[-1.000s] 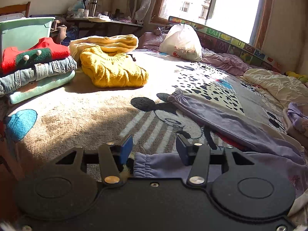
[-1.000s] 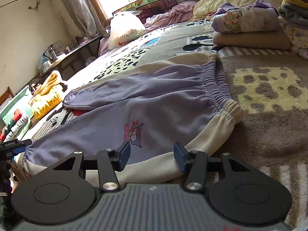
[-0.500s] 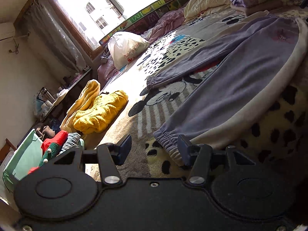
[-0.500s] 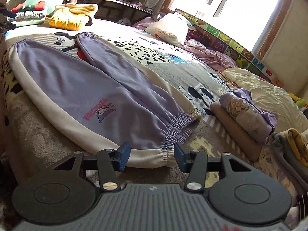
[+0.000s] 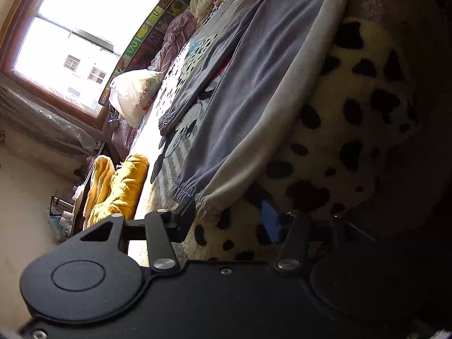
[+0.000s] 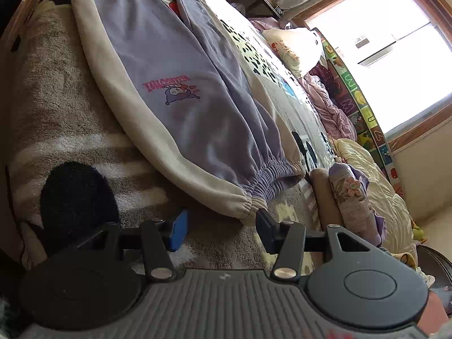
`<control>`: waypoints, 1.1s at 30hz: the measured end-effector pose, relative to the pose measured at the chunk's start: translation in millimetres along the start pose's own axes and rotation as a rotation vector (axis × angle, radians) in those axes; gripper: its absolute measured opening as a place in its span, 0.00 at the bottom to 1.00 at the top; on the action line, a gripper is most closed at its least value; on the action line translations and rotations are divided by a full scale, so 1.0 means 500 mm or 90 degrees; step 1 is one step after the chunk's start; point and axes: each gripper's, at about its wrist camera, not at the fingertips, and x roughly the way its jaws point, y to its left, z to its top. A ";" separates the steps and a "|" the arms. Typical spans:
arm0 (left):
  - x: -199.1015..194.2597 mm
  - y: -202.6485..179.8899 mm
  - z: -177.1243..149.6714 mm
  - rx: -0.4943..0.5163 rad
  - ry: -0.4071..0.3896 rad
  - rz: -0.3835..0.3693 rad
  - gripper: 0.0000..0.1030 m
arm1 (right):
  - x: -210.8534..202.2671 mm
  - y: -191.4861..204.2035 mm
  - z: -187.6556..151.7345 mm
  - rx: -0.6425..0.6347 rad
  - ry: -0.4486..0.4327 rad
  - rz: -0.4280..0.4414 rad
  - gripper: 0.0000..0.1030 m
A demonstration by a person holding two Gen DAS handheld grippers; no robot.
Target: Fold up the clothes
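Lilac sweatpants (image 5: 254,79) with a cream side stripe lie spread flat on the patterned bed blanket. In the left wrist view my left gripper (image 5: 228,220) is open, rolled sideways, with the near leg's elastic cuff (image 5: 203,200) just ahead of its fingertips. In the right wrist view the pants (image 6: 175,79) show a pink cartoon print (image 6: 175,89). My right gripper (image 6: 220,226) is open, its fingers either side of the near waistband corner (image 6: 245,203), not closed on it.
A yellow sweater (image 5: 124,186) and a white plastic bag (image 5: 132,93) lie further up the bed. Folded clothes (image 6: 350,197) and a cream quilt (image 6: 381,186) lie right of the waistband. A window (image 6: 389,42) is behind.
Both grippers have rolled sideways and moved in closer to the pants, the left to the leg cuff, the right to the waistband corner. Both stay open.
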 end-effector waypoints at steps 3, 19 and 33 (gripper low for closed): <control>0.008 0.000 -0.002 0.007 0.000 0.013 0.51 | 0.011 0.004 0.001 -0.058 -0.006 -0.011 0.49; 0.043 0.005 -0.004 0.021 -0.021 0.032 0.39 | 0.036 -0.032 0.017 -0.083 -0.042 0.069 0.13; 0.103 0.226 0.053 -0.352 -0.092 0.020 0.09 | 0.021 -0.173 0.005 0.258 -0.108 0.032 0.06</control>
